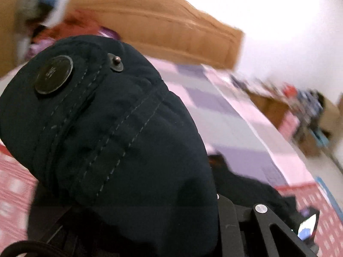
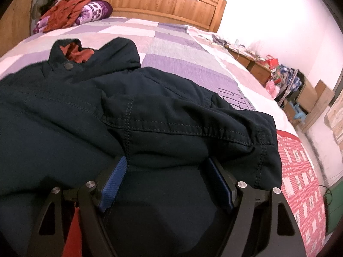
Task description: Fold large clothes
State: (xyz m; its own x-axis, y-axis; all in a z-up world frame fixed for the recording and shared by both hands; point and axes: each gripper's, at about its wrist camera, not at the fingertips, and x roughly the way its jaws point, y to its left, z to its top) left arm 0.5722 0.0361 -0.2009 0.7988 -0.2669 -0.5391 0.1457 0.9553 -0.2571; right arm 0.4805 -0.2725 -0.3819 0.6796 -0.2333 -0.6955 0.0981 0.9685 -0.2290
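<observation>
Left hand-held gripper (image 1: 133, 224) was clenched on the dark jacket (image 2: 150, 115), which filled frame centre. Right hand-held gripper (image 2: 166, 184) stood released, straddling a jacket fold on the bed (image 2: 182, 49).

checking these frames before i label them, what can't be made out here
- Left gripper, left wrist view: fingertips buried under the dark jacket; grip not visible.
- Left wrist view: headboard and clutter by the wall are motion-blurred.
- Right gripper, right wrist view: open jaws straddle a jacket fold; fingertips hidden beneath it.
- Right wrist view: jacket's left side cut off by the edge; printed text on the bedspread partly covered.
</observation>
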